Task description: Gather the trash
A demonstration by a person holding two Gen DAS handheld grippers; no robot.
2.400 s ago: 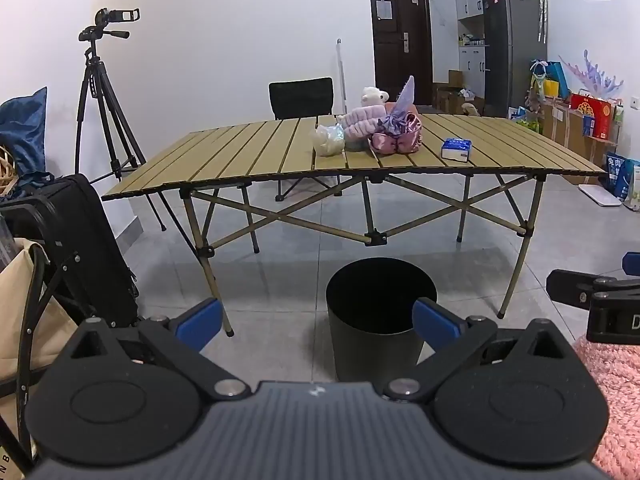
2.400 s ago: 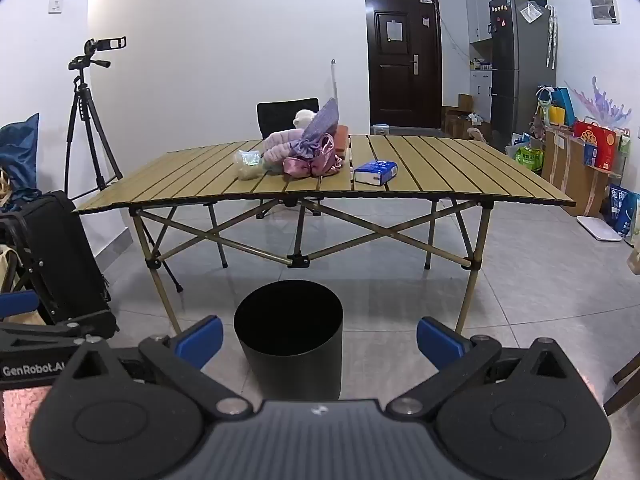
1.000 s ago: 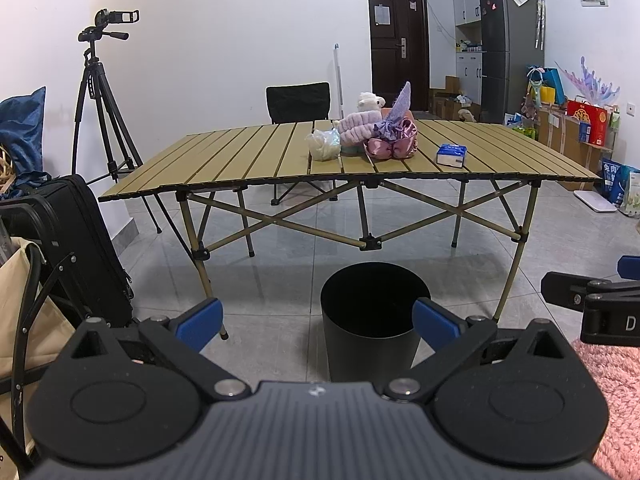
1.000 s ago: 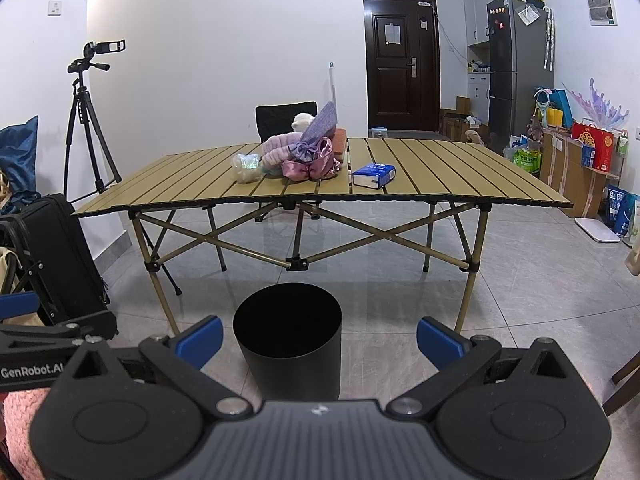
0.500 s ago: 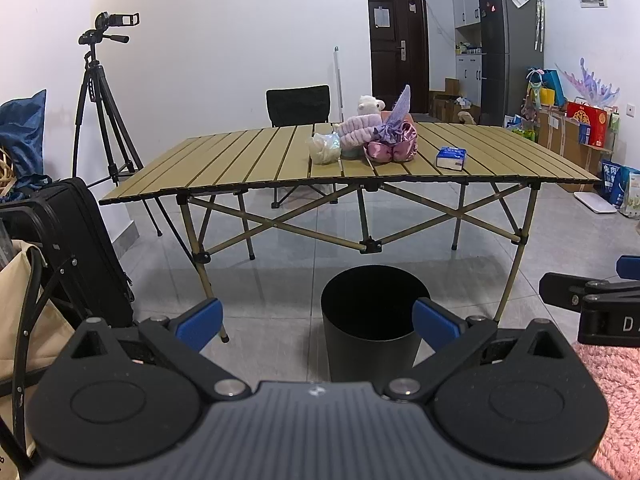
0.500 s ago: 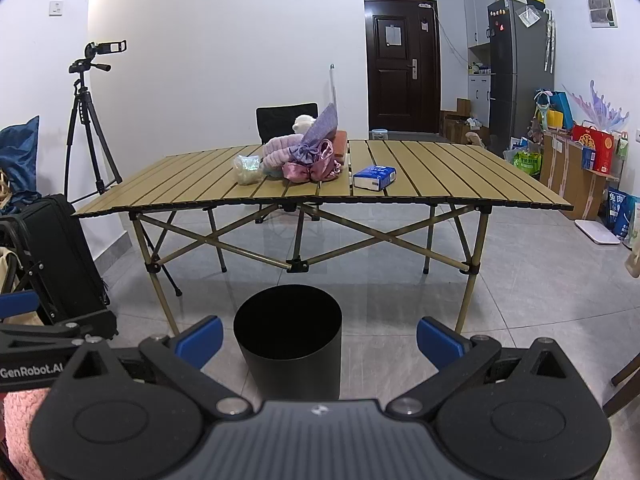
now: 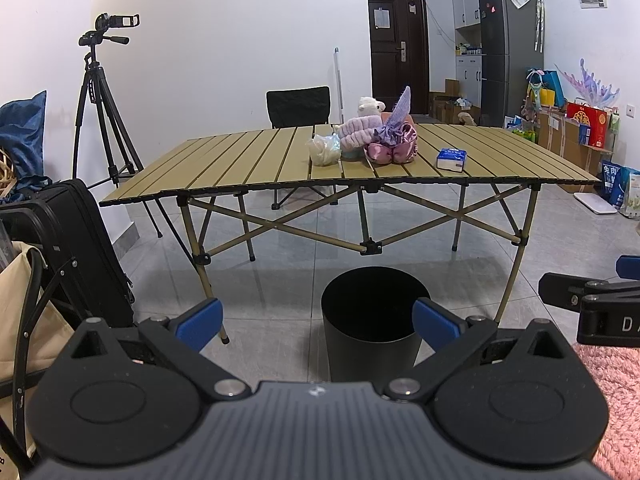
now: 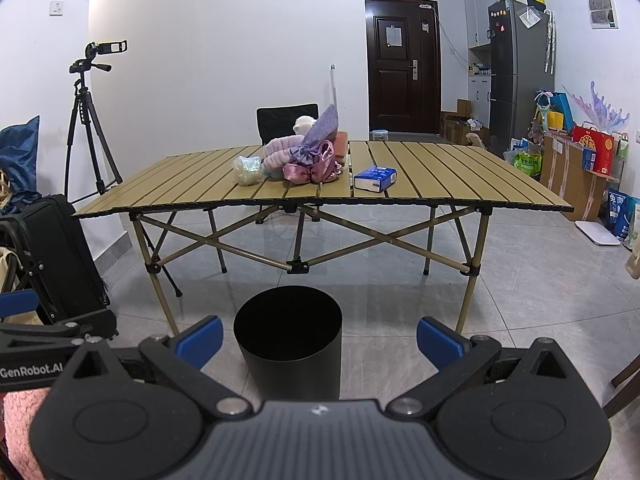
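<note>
Here both the left gripper (image 7: 316,322) and right gripper (image 8: 318,340) gape wide, holding nothing. The black bin (image 8: 288,342) stands on the floor before the surface (image 8: 460,178), which carries a crumpled bag (image 8: 247,170) and a tissue pack (image 8: 375,179).

Both scenes are viewed from low, well back from the bench (image 7: 352,160), facing it across the floor. The black bin (image 7: 372,312) (image 8: 289,340) and bench are shared. The left view is set leftward; the right tongs (image 7: 588,304) are seen at its right edge.
</note>
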